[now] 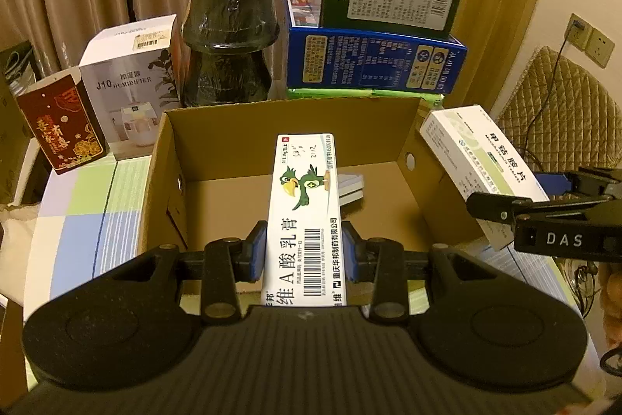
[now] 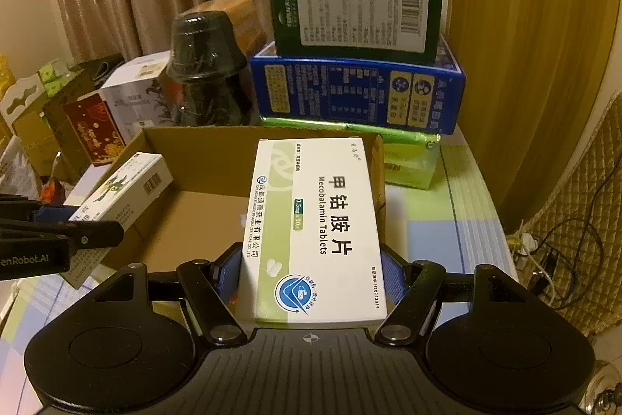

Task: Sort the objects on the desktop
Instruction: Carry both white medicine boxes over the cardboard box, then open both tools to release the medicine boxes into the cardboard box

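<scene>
Cardboard box (image 1: 388, 181): open-topped, the landmark; a small flat pack (image 1: 352, 186) lies on its floor.
Left gripper (image 1: 304, 251): blue pads clamped on the sides of the ointment carton (image 1: 305, 216), a long white one with a green bird, held over the box's near edge and pointing inward.
Right gripper (image 2: 311, 277): closed on the tablet box (image 2: 315, 228), white and pale green, held above the box's right wall.
Left view only: the pack inside the box; the tablet box seen from the side at the box's right rim.
Right view only: the tablet box's printed face; cables on the floor, right of the box.
Behind the box: blue carton (image 1: 373, 61), dark wrapped jar (image 1: 229, 37).
</scene>
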{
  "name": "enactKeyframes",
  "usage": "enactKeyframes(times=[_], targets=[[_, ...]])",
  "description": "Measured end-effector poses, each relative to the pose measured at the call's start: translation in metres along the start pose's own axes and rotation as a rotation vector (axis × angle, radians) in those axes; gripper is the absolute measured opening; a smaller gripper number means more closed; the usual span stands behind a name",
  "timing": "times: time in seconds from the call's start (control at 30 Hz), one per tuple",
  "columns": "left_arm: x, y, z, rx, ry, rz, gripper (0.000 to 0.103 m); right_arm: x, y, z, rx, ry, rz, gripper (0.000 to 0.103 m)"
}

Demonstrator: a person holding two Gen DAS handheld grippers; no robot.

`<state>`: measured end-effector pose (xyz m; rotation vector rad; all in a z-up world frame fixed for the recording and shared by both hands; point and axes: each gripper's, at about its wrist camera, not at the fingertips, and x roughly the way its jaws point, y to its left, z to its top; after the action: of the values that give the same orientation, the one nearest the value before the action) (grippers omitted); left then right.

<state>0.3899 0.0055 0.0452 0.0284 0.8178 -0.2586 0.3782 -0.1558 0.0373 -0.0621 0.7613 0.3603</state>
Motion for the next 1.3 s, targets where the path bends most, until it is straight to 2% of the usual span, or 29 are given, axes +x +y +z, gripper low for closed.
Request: enactKeyframes(times=[0.37, 0.47, 0.57, 0.6, 0.63, 0.67, 0.8, 0.97, 1.3], targets=[[0.033, 0.004, 0.008, -0.021, 0.013, -0.017, 0.033, 0.027, -0.002, 0.002, 0.015, 0.03, 0.001, 0.068], [0.039, 0.002, 0.009, 0.004, -0.009, -0.011, 0.033, 0.033, -0.001, 0.004, 0.015, 0.035, 0.006, 0.068], [0.045, 0.005, 0.011, -0.012, -0.028, -0.015, 0.033, 0.039, 0.001, 0.008, 0.015, 0.026, 0.006, 0.068], [0.047, 0.007, 0.012, -0.025, -0.032, -0.016, 0.035, 0.041, 0.001, 0.009, 0.01, 0.013, 0.011, 0.068], [0.049, 0.009, 0.013, -0.04, -0.036, -0.018, 0.046, 0.043, 0.001, 0.01, 0.005, -0.01, 0.021, 0.068], [0.049, 0.011, 0.014, -0.061, -0.043, -0.021, 0.051, 0.045, 0.0, 0.011, 0.006, -0.027, 0.029, 0.068], [0.039, 0.013, 0.011, -0.062, -0.063, -0.027, 0.052, 0.046, -0.008, 0.009, 0.061, -0.026, 0.034, 0.07], [0.023, 0.018, -0.003, -0.08, -0.069, -0.03, 0.052, 0.03, -0.009, -0.005, 0.05, -0.051, 0.029, 0.072], [-0.04, 0.02, -0.049, -0.121, -0.088, -0.005, 0.057, -0.039, 0.004, -0.042, -0.01, -0.085, 0.06, 0.077]])
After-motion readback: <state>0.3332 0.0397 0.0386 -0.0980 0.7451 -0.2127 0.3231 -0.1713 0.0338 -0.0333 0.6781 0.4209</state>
